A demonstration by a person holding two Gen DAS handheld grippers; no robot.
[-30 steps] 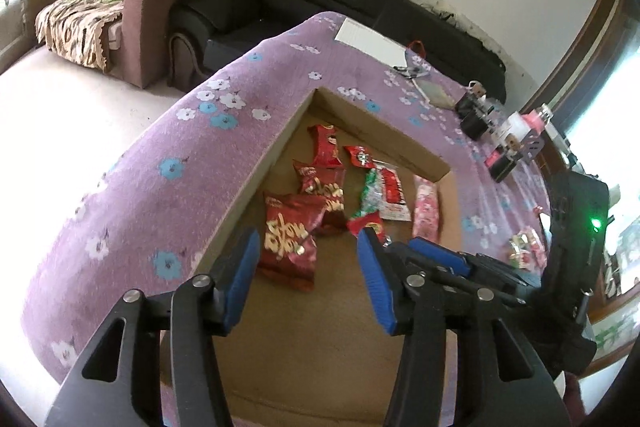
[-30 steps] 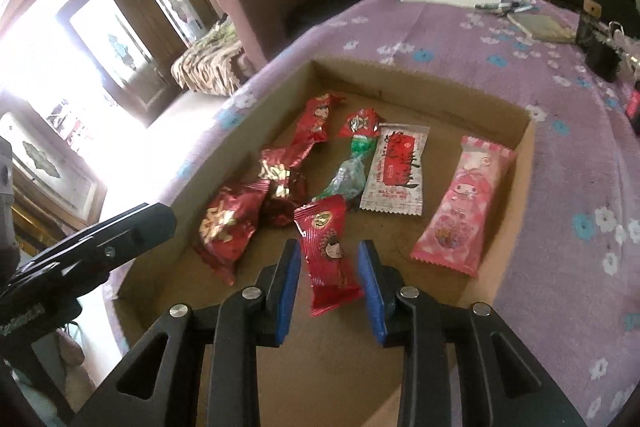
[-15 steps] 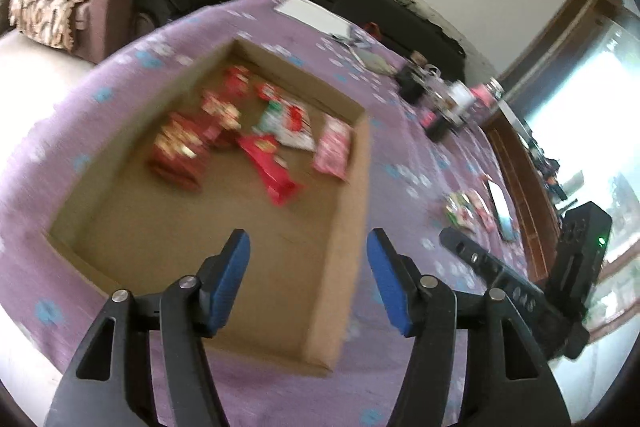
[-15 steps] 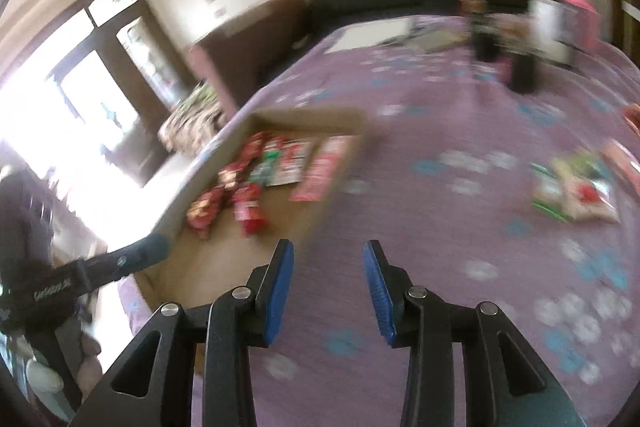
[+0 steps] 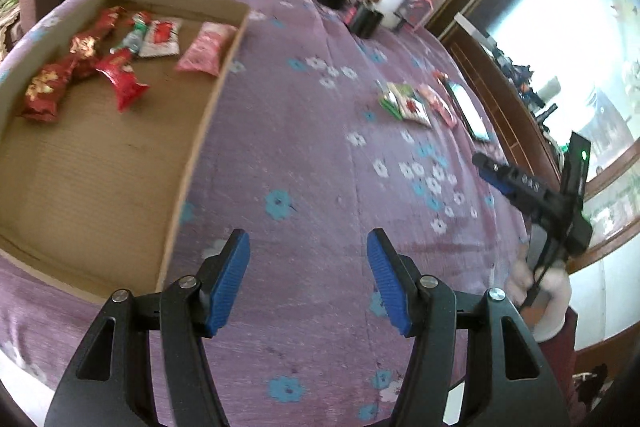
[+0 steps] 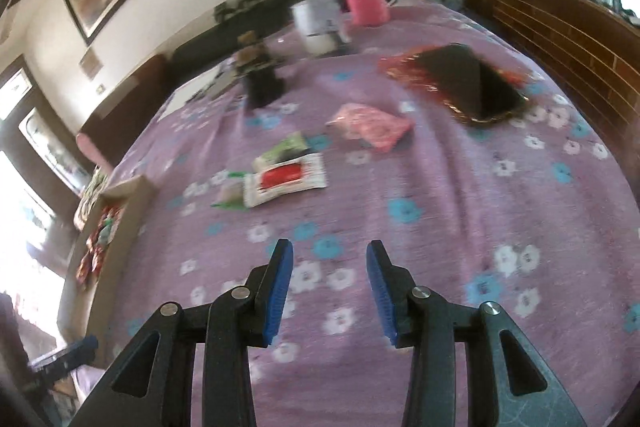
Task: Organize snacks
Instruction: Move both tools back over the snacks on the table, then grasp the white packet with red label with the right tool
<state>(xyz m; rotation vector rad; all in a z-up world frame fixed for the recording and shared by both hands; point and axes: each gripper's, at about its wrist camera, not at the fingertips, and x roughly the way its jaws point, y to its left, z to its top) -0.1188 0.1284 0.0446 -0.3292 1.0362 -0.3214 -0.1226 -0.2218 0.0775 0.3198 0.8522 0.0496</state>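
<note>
Snacks lie in two groups: six packets sit in the cardboard tray [image 5: 224,75] at the upper left of your left wrist view, among them a red packet [image 5: 122,79] and a pink packet [image 5: 206,47], and loose ones rest on the purple flowered cloth [image 6: 460,211]. In your right wrist view a white packet with a red label [image 6: 286,179], a green packet [image 6: 282,149] and a pink pouch [image 6: 370,125] lie mid-frame, near a dark phone [image 6: 474,87] at the upper right.

A second ago both claws hung over the tray; now both are over bare cloth, the tray off to the left. Your left gripper [image 5: 308,283] stands apart and empty. Your right gripper [image 6: 330,293] has just been opening, with nothing between its jaws. No writing on the packets is legible.
</note>
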